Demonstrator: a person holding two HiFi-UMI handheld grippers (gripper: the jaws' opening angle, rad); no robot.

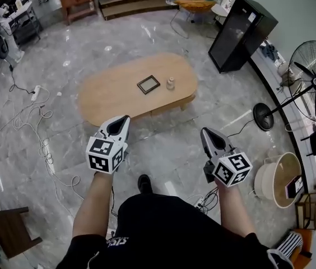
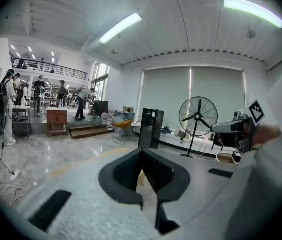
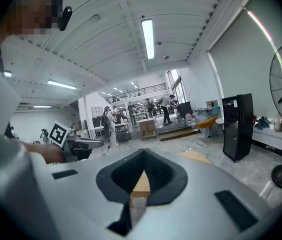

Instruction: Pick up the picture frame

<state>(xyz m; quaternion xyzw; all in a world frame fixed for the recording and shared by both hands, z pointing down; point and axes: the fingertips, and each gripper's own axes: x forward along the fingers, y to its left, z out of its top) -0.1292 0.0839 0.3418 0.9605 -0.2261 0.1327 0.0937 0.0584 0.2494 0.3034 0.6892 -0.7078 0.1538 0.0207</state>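
Nearest the camera, a black shirt [image 1: 163, 228] and two forearms are seen. The left gripper [image 1: 125, 118] and right gripper [image 1: 205, 131] are held with jaws pressed together, nothing between them. A glossy grey marble floor [image 1: 163, 150] is strewn with cables [image 1: 29, 116]; a fan [image 1: 315, 83] and black cabinet [image 1: 241, 32] stand at the right. The picture frame [image 1: 148, 84] lies flat on the oval wooden table [image 1: 107, 91], well ahead of both grippers.

We find the picture frame [image 1: 148, 84] on the desk [image 1: 107, 91] at upper centre, a small jar [image 1: 170, 83] just to its right.
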